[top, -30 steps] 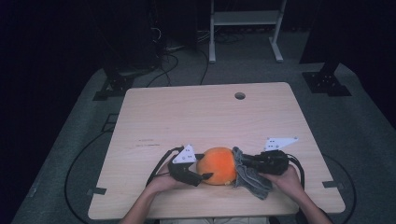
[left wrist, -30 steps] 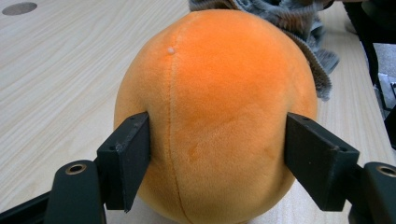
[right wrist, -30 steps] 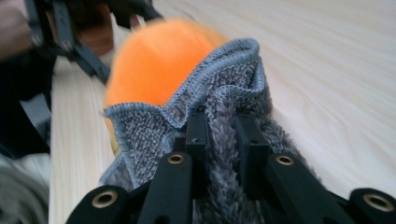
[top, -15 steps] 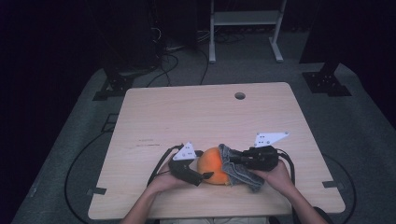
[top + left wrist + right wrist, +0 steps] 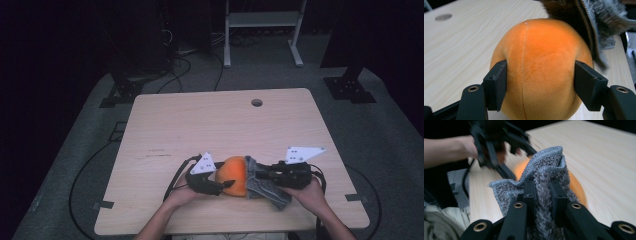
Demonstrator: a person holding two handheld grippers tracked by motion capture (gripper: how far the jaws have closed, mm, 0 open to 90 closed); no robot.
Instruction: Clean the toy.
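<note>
The left claw [image 5: 539, 82] has just been closing, and its 2 jaws now press the sides of the orange plush ball [image 5: 541, 65]. The right claw [image 5: 543, 192] is clamped on a fold of grey fuzzy cloth [image 5: 544, 167], draped against the ball's far side. The ball sits near the front edge of the wooden counter [image 5: 210, 125], between both hands.

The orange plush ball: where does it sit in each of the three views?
High view: orange plush ball low centre, between both hands.
Left gripper view: fills the centre, pinched by the black jaws.
Right gripper view: an orange edge behind the grey cloth.
Shared landmark: the grey cloth against the ball.
</note>
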